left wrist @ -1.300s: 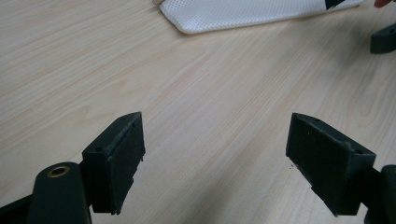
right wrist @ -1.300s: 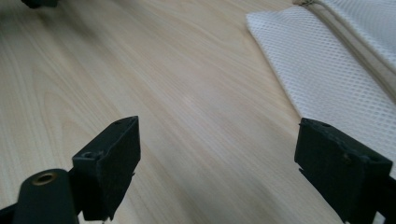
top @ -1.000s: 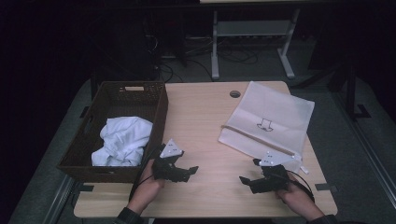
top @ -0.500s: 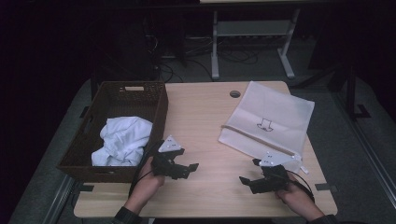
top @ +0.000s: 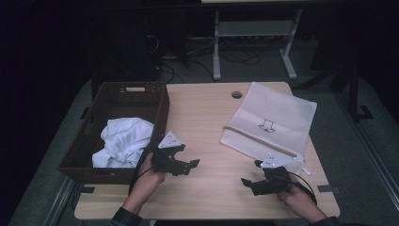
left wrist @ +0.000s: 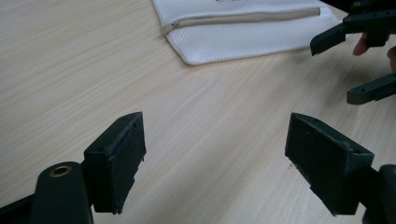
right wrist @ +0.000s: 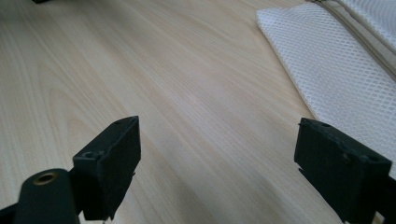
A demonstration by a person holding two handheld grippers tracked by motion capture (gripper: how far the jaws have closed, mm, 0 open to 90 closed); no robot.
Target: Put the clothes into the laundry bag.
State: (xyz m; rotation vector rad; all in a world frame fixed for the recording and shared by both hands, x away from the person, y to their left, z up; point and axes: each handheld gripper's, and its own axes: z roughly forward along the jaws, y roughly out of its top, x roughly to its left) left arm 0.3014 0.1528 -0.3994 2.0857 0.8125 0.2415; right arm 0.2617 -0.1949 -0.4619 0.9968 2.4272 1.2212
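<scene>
A white mesh zip bag [top: 270,123] lies flat on the right half of the wooden table [top: 202,122]; its zipped edge appears in the left gripper view [left wrist: 243,28] and its mesh corner in the right gripper view [right wrist: 336,70]. A dark woven basket [top: 101,160] at the table's left holds crumpled white cloth [top: 122,141]. My left gripper [top: 192,165] hovers beside the basket's near right corner, open and empty [left wrist: 215,154]. My right gripper [top: 248,183] rests low near the front edge, just below the bag, open with nothing between its jaws [right wrist: 217,163]. The right gripper's jaws also show far off [left wrist: 355,65].
A round cable hole [top: 236,94] sits at the table's far edge. Beyond the table stand a metal frame's legs [top: 216,52] and loose cables on the dark floor. Bare wood lies between the two grippers [top: 216,160].
My left gripper has lifted slightly and shifted a little toward the basket. The right gripper has stayed where it was.
</scene>
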